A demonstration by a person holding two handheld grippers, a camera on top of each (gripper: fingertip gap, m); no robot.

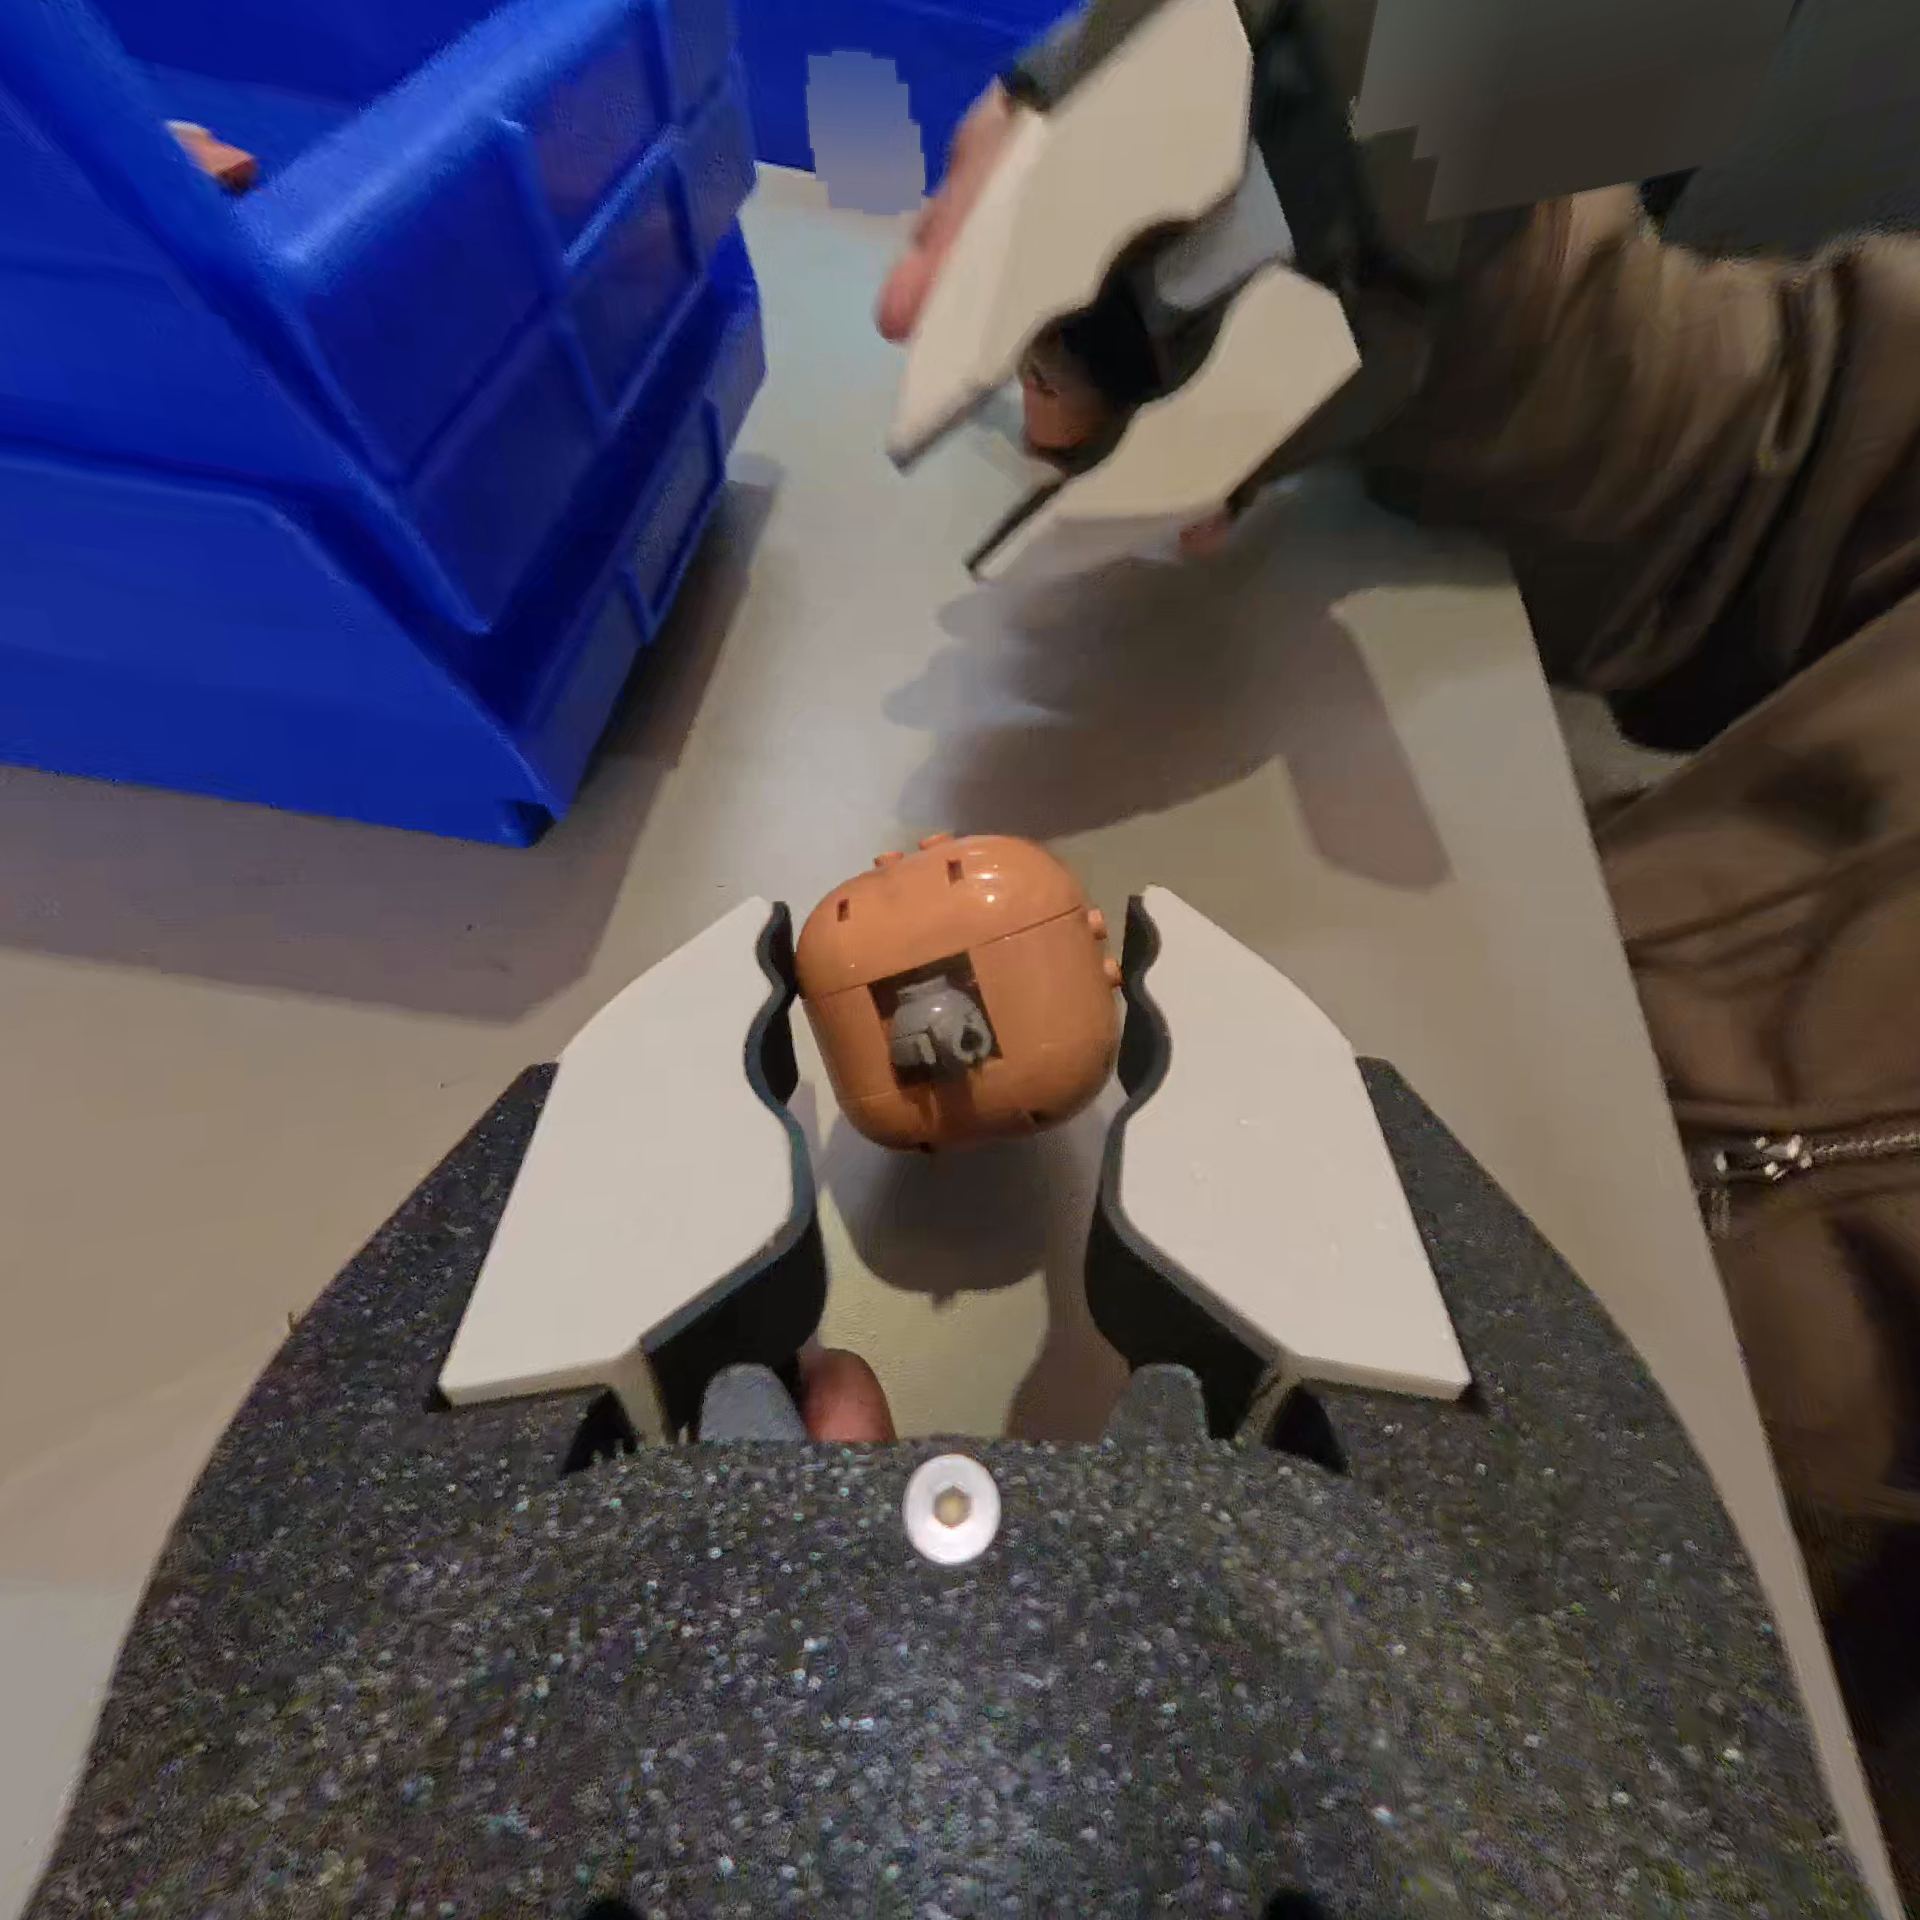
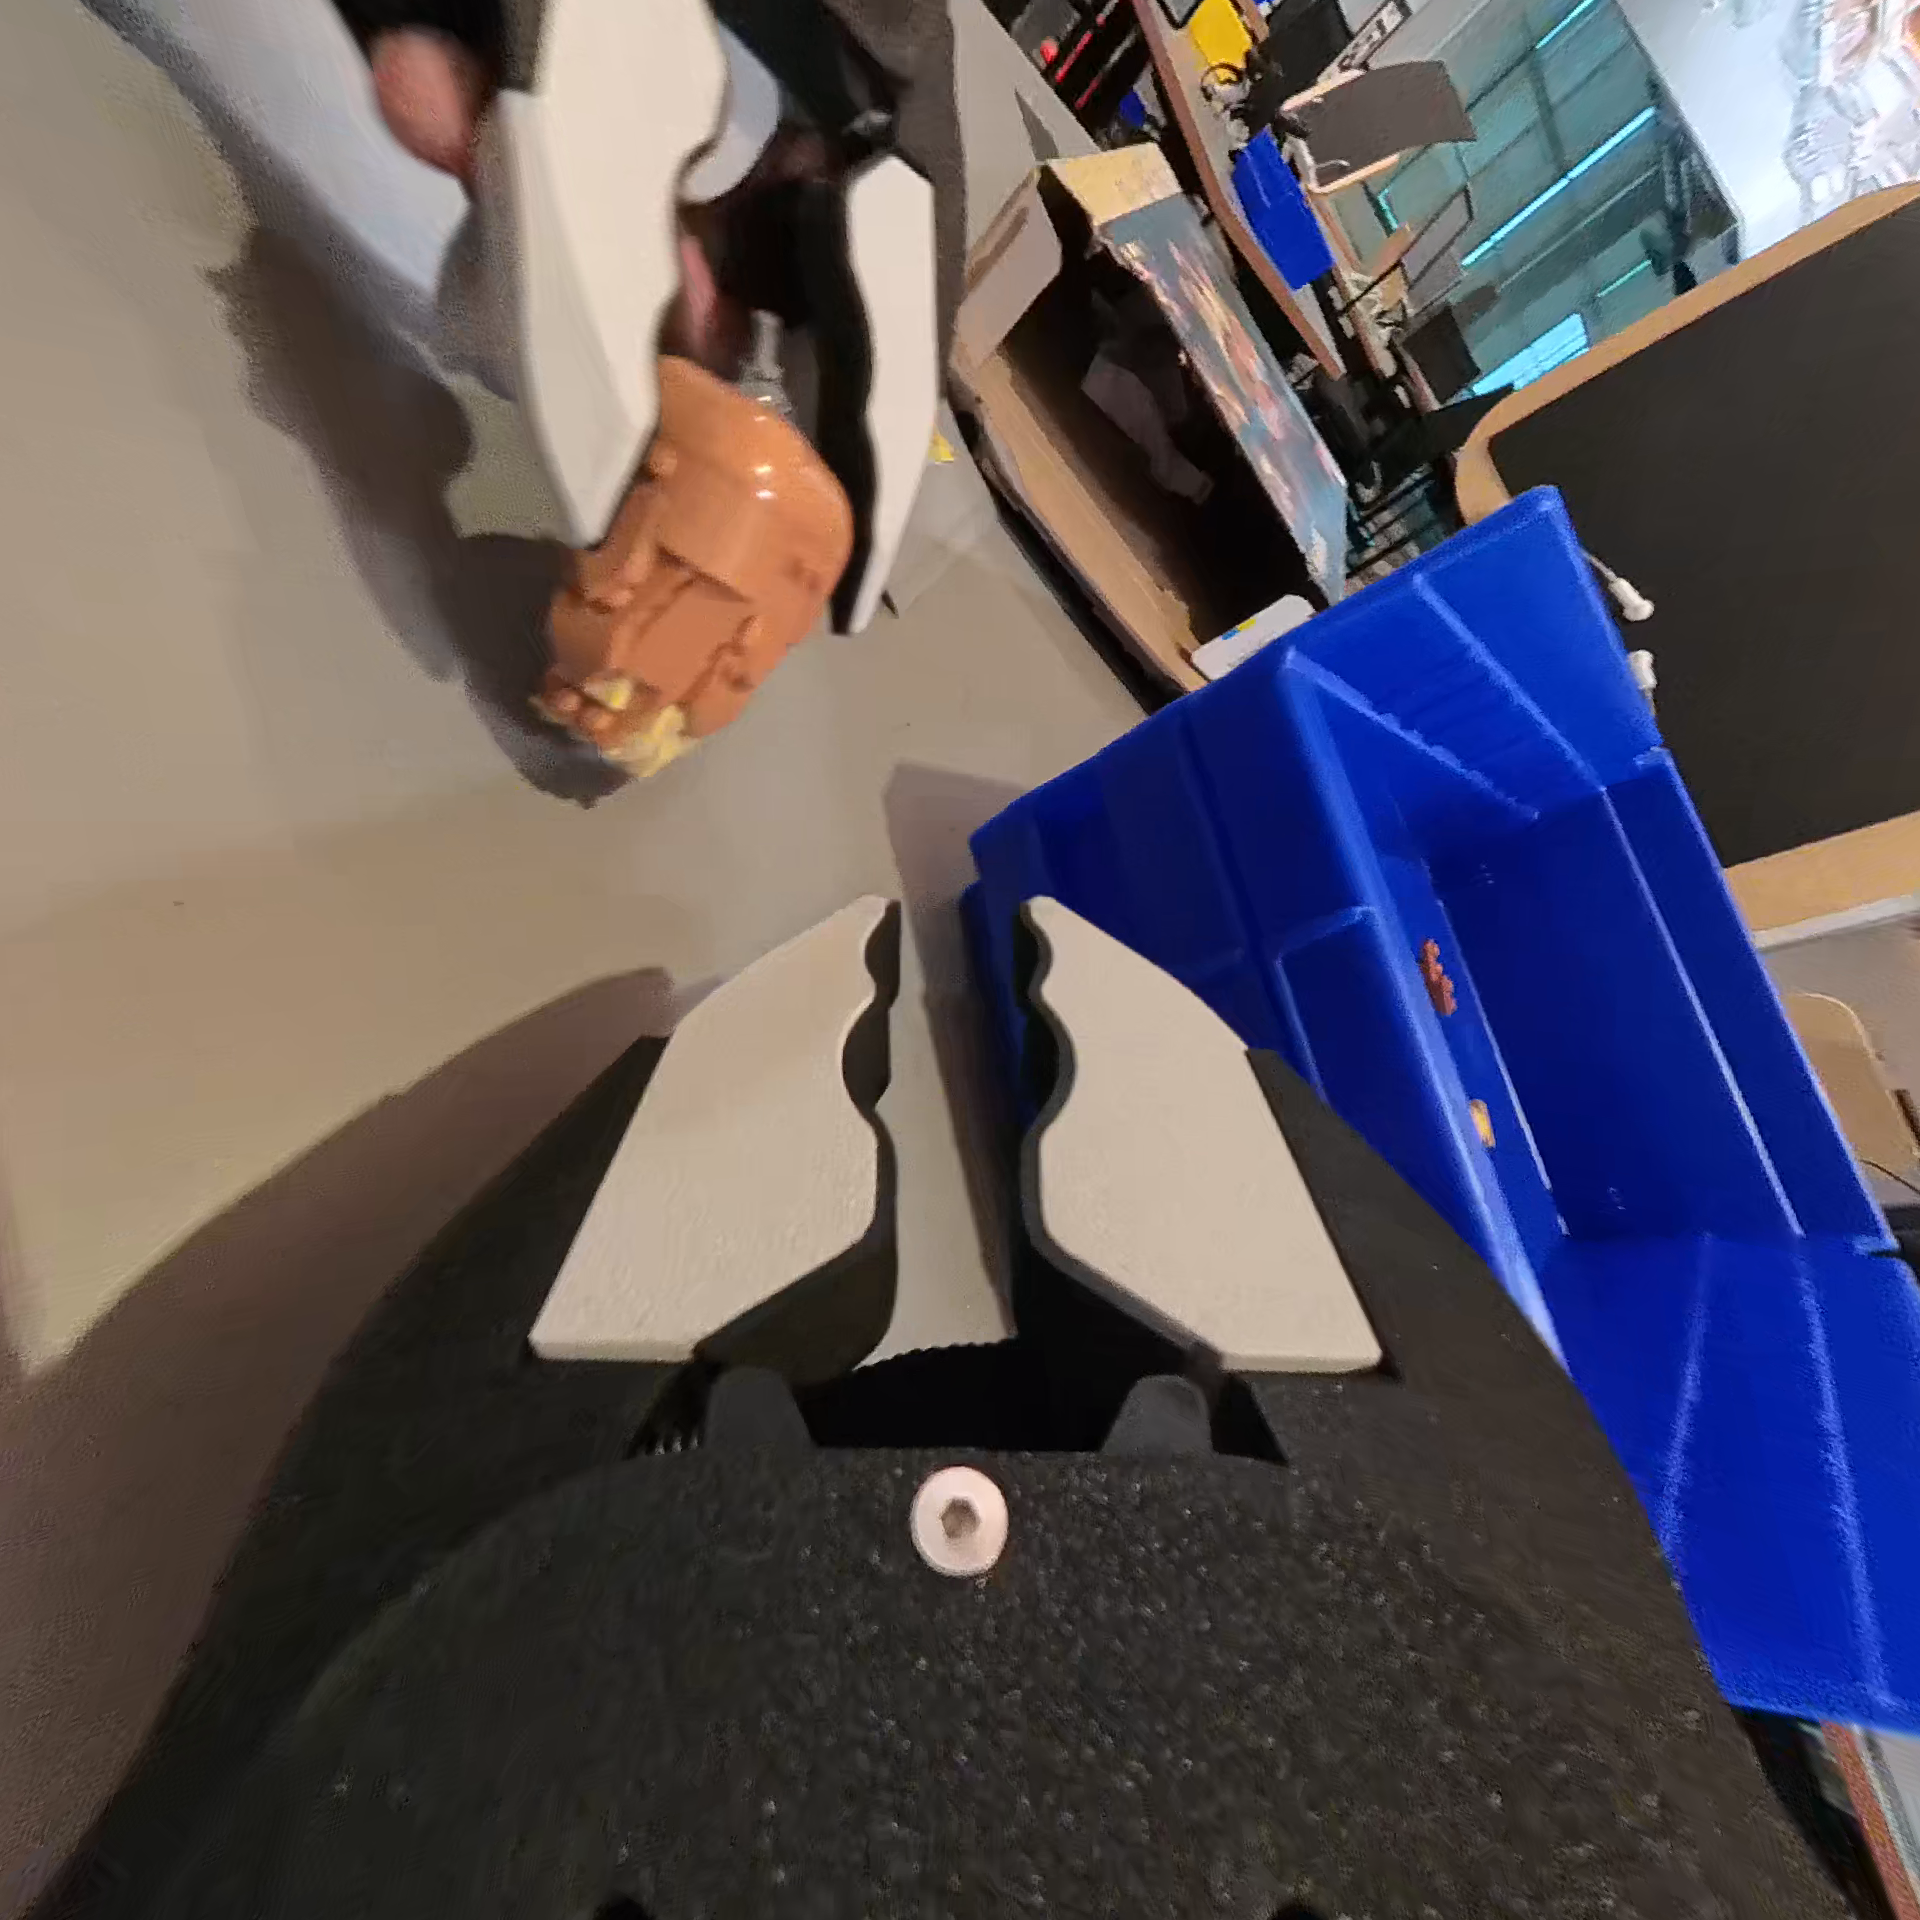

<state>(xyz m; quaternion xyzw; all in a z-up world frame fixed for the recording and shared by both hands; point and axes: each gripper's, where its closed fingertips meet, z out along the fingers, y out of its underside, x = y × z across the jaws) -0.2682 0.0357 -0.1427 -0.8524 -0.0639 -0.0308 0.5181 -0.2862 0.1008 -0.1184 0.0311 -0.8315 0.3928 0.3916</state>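
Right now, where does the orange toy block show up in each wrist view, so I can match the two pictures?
Left wrist view: orange toy block sits at centre, between the left tool's fingers.
Right wrist view: it is upper left, between the far tool's fingers, above the grey table.
Shared landmark: the blue bin.

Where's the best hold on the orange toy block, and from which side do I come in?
Take the orange block across its two smooth rounded side faces, approaching level from the face with the square recess and grey part. The left gripper already straddles it this way, fingers either side. Probably avoid the studded end: it looks uneven.
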